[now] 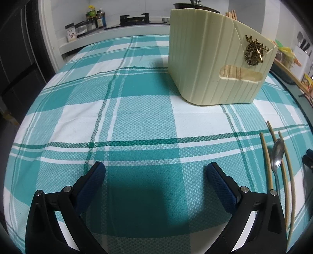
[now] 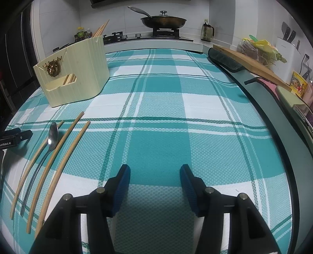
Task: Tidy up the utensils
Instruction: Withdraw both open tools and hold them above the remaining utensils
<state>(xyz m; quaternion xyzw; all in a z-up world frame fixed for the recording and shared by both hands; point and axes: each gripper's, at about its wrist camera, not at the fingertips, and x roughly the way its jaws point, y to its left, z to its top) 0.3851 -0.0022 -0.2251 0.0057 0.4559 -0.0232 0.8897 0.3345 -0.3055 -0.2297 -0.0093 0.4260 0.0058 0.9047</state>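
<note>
Both tongs [image 1: 155, 175] [image 2: 155, 176] wide open, empty, spoon [image 2: 52, 134] and chopsticks [image 2: 64, 154] lengthwise, bowl toward holder [image 2: 78, 72]

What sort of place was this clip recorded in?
Most likely a home kitchen. A lidded frying pan sits on a gas stove along the back counter, seasoning bottles stand beside it, and a knife block sits on the side counter.

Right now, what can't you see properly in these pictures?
- Chopsticks inside the cream utensil holder: both views, its walls hide all but tips and a window slice.
- Spoon handle end: left view, hidden behind the left gripper.
- Jar labels: left view, too small.
- Loose chopsticks: right view, near ends pass behind the right gripper.
</note>
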